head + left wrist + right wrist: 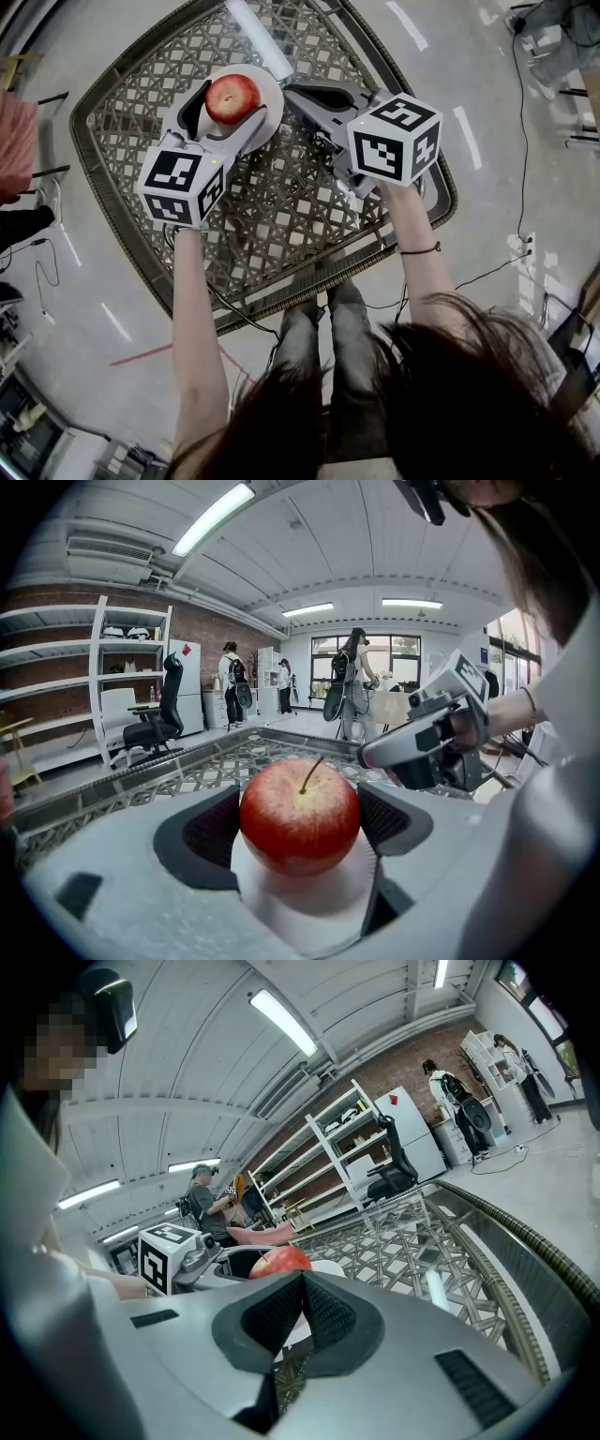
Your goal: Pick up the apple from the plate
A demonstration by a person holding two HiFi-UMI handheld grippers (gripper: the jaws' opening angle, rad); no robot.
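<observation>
Your head camera looks steeply down on the woven surface [281, 216]. The camera on your left tongs [300, 819] sits very near the apple [298, 808], facing far and right. The one on your right tongs [300, 1283] faces left; both share that apple.

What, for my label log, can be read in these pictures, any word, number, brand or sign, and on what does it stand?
No readable text anywhere.
On the left marker cube and the right marker cube: only black-and-white square patterns, no letters or digits.
On the fridge: a red mark, too small to read.
On the apple: no sticker shows.
</observation>
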